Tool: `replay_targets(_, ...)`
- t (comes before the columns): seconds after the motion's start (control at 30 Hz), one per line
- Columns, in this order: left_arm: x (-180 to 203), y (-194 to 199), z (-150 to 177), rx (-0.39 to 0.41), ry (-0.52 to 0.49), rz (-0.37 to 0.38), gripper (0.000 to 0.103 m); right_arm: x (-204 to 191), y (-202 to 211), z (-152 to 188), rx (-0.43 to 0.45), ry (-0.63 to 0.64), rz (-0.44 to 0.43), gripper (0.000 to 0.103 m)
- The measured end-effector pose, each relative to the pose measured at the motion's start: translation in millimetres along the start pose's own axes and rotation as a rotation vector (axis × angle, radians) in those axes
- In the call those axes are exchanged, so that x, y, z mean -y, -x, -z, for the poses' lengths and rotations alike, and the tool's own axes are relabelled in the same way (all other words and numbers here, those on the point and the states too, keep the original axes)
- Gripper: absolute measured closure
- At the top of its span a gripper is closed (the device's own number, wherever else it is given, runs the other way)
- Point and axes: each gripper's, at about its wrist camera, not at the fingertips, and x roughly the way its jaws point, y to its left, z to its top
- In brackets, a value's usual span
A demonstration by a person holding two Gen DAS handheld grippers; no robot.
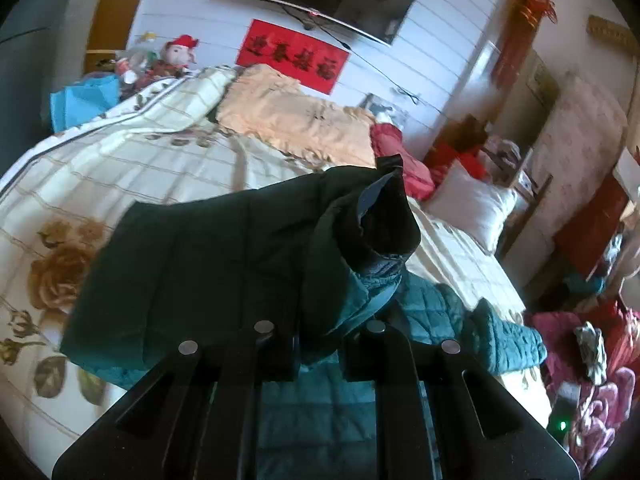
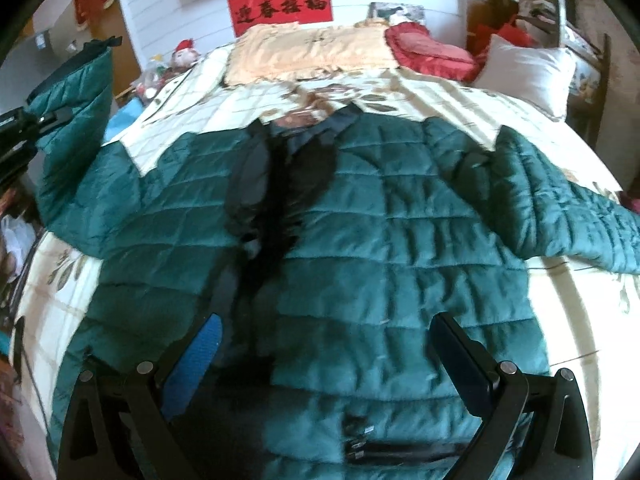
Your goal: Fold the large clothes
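A large teal quilted jacket [image 2: 380, 240] lies spread on the bed, collar toward the far wall, with a dark lining strip down its front opening. Its right sleeve [image 2: 568, 208] stretches out to the right. My left gripper [image 1: 320, 344] is shut on the jacket's left sleeve [image 1: 208, 264] and holds it lifted, its dark cuff [image 1: 384, 220] sticking up. In the right wrist view that raised sleeve [image 2: 76, 96] hangs at the far left beside the left gripper [image 2: 20, 132]. My right gripper [image 2: 326, 344] is open and empty above the jacket's lower front.
The bed has a cream floral quilt [image 1: 120, 168]. An orange blanket [image 2: 308, 56], a red cushion [image 2: 428, 52] and a white pillow [image 2: 524, 72] lie at its head. Toys [image 1: 176, 60] sit at the far left corner. Pink and red bedding [image 1: 592, 360] is piled on the floor.
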Motion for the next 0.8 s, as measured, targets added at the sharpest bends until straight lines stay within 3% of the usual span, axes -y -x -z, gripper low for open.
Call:
replay_targets(0.33,57,-42,33,-0.093,-0.051,0.054,0.091,39,-13,-22,0.009,-0.038,0.084,0.0)
replay_targets(0.8,127,-140,97,-0.305,-0.047,0.117,0.09,86,-24,-5,-0.042,-0.103,0.098,0.0)
